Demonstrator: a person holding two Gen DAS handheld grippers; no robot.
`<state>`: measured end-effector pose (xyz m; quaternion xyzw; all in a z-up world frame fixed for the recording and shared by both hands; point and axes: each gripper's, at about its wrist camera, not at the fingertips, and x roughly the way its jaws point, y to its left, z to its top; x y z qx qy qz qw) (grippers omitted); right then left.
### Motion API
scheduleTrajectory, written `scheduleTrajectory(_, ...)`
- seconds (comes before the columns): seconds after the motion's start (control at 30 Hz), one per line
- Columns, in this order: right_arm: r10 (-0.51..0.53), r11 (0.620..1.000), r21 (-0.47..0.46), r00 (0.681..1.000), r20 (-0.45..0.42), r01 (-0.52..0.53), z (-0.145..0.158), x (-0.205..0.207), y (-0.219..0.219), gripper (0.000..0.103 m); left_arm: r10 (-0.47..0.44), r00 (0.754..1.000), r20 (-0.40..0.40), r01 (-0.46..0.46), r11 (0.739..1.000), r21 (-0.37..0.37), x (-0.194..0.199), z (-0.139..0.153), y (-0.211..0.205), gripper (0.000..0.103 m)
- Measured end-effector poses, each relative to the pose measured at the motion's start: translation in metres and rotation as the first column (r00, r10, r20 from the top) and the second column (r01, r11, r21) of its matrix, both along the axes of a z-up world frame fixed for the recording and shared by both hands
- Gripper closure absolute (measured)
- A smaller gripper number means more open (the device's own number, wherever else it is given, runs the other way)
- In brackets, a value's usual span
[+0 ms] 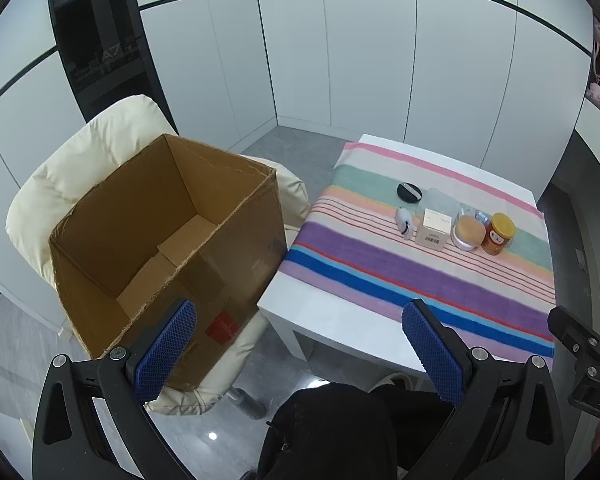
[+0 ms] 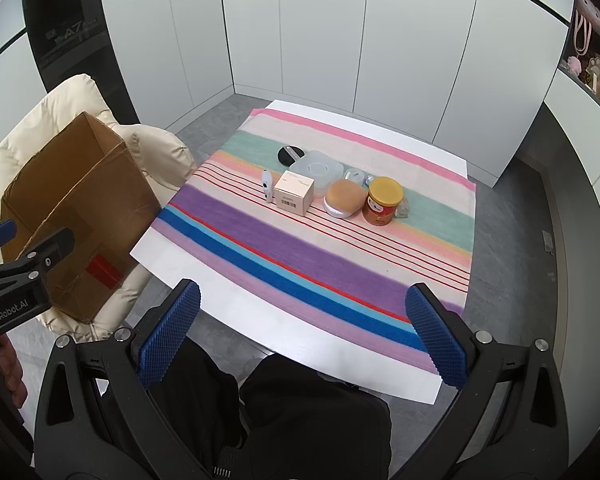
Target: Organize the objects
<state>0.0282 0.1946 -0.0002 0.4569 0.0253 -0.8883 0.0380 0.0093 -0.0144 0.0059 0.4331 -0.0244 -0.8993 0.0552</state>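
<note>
Both tongs, the left tongs [image 1: 300,344] and right tongs [image 2: 302,334], hang spread wide and empty above the person's lap, so nothing is yet packed: the objects cluster mid-desk around the small white box [image 2: 294,193], and the next move is probably reaching one toward the empty cardboard box [image 1: 168,240] on the chair.

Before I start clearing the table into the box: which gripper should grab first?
Probably the right gripper: it is open and faces the jar and small box squarely. The left gripper, also open, sits nearer the cardboard box.
</note>
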Motion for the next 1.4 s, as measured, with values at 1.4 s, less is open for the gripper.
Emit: scheduleTrajectory(1.4, -0.003, 1.0, 0.008, 1.0, -0.009, 0.004, 0.0, -0.0005, -0.0017, 0.0, -0.004, 1.0, -0.008, 0.004, 1.0, 0.0, 0.0016, 0.0026, 0.0006, 0.0)
